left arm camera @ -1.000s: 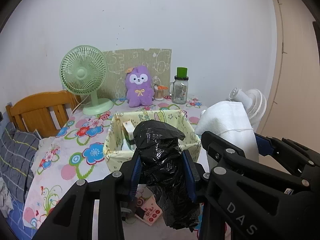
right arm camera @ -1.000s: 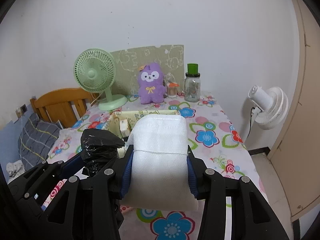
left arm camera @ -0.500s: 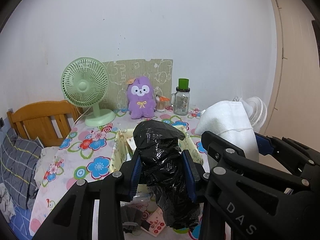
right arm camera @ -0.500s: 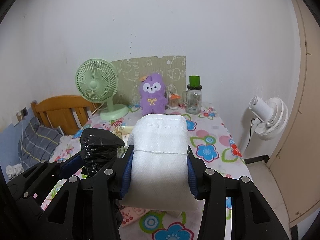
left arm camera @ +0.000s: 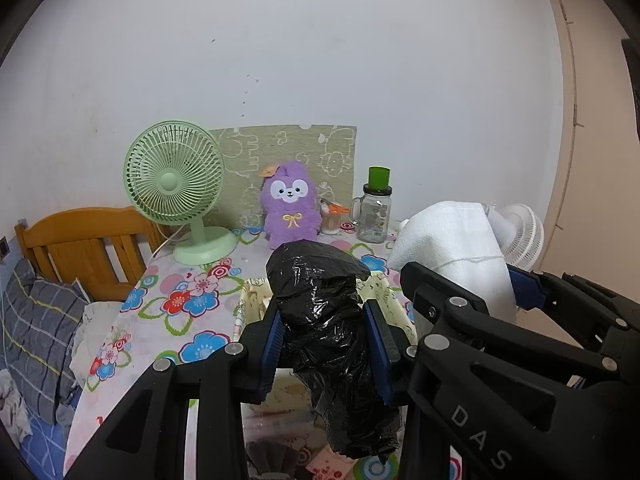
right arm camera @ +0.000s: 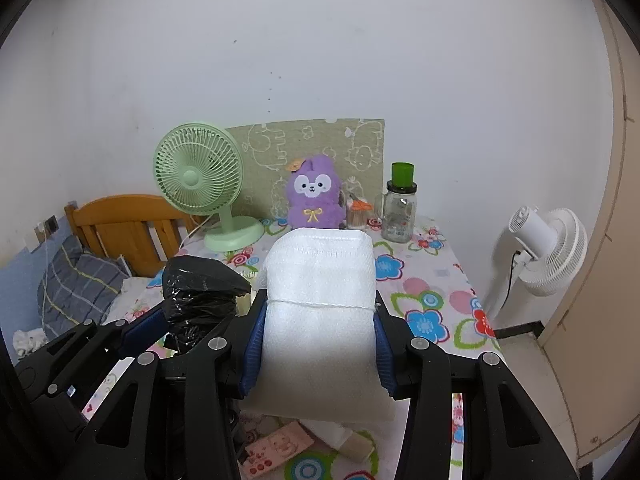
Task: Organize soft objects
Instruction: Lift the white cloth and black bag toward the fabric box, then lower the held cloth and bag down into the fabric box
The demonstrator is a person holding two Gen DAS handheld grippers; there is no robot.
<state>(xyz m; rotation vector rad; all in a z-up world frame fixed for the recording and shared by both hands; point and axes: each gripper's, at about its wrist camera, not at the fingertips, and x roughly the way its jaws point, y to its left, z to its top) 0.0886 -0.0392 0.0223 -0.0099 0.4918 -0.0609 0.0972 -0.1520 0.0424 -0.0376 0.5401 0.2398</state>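
Observation:
My left gripper (left arm camera: pixel 325 344) is shut on a crumpled black plastic bag (left arm camera: pixel 320 312), held upright between its blue pads above the table. Beside it, my right gripper (right arm camera: pixel 318 344) is shut on a white foam roll tied with string (right arm camera: pixel 320 308). Each view shows the other hand's load: the white roll (left arm camera: pixel 452 244) at the right, the black bag (right arm camera: pixel 200 300) at the left. A pale yellow fabric basket (left arm camera: pixel 256 300) sits on the flowered tablecloth (left arm camera: pixel 172 320) behind the bag, mostly hidden by it. A purple plush toy (left arm camera: pixel 290 204) stands at the back by the wall.
A green desk fan (left arm camera: pixel 176 184), a green-lidded glass jar (left arm camera: pixel 374 208) and a patterned board (left arm camera: pixel 284 152) line the wall. A wooden chair (left arm camera: pixel 84 248) and grey plaid bedding (left arm camera: pixel 36 328) lie left. A white floor fan (right arm camera: pixel 548 248) stands right. Small cards (right arm camera: pixel 276 448) lie near the table's front edge.
Both grippers have risen and drawn back from the table with their loads still gripped; the basket now sits lower in view and is more hidden behind the black bag.

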